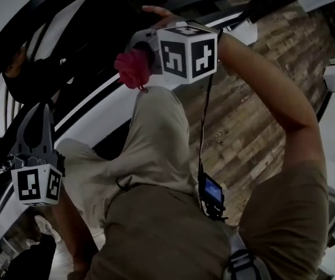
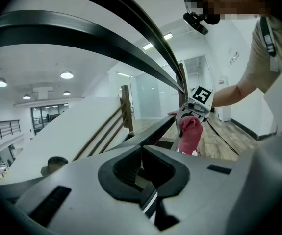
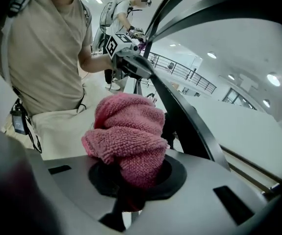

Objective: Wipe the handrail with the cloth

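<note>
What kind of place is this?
Probably an upper level of an open public building beside a staircase: curved dark handrail, wood-plank floor, ceiling lights, balcony railing beyond.

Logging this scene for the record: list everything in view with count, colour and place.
cloth: one, pink, bunched in the jaws of the right gripper
handrail: one, dark, curving across all three views
floor: one, brown wood planks, underfoot
ceiling lights: several, white, far hall in left gripper view
bystander: one, pale top, background of right gripper view
waist device: one, black with blue screen, at the hip
left gripper: one, grey, shut, near the handrail
right gripper: one, grey, shut on the cloth
</note>
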A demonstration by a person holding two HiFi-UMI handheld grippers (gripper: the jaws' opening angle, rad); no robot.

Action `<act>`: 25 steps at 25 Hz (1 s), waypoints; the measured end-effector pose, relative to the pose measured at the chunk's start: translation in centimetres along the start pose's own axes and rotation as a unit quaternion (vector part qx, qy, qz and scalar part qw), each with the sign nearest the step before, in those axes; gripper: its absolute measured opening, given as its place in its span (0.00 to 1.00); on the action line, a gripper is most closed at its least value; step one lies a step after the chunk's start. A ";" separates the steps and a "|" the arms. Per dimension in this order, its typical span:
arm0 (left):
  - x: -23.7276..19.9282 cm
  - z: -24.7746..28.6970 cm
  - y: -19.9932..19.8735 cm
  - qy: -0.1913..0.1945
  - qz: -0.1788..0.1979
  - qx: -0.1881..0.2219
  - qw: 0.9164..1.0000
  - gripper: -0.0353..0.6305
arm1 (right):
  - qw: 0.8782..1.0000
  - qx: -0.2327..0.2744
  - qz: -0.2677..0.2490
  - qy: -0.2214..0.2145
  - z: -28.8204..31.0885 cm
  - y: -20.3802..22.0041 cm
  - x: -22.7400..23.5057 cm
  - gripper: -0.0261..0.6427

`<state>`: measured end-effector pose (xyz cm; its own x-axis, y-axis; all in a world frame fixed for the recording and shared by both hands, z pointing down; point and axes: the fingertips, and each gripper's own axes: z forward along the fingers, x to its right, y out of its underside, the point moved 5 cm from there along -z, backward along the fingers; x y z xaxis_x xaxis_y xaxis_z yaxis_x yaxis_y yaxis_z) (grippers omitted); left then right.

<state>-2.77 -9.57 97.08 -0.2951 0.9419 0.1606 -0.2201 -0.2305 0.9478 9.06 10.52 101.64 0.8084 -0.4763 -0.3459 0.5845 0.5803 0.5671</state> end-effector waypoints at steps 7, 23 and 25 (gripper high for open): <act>1.4 -0.2 -1.6 0.022 0.010 -0.016 1.000 0.09 | 1.000 -0.010 -0.002 -0.014 -1.3 -0.4 -1.3 0.13; 2.1 0.6 -1.3 0.014 0.019 0.003 1.000 0.09 | 0.997 -0.062 -0.039 0.010 -0.2 1.2 -0.5 0.13; 2.3 0.7 -1.2 0.026 0.013 0.002 1.000 0.09 | 0.995 -0.087 -0.038 0.004 -0.1 2.2 -1.2 0.13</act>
<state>-2.51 -6.98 96.47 -0.3489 0.9213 0.1715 -0.2078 -0.2545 0.9445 9.39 12.48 103.24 0.7617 -0.5186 -0.3885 0.6464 0.6490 0.4011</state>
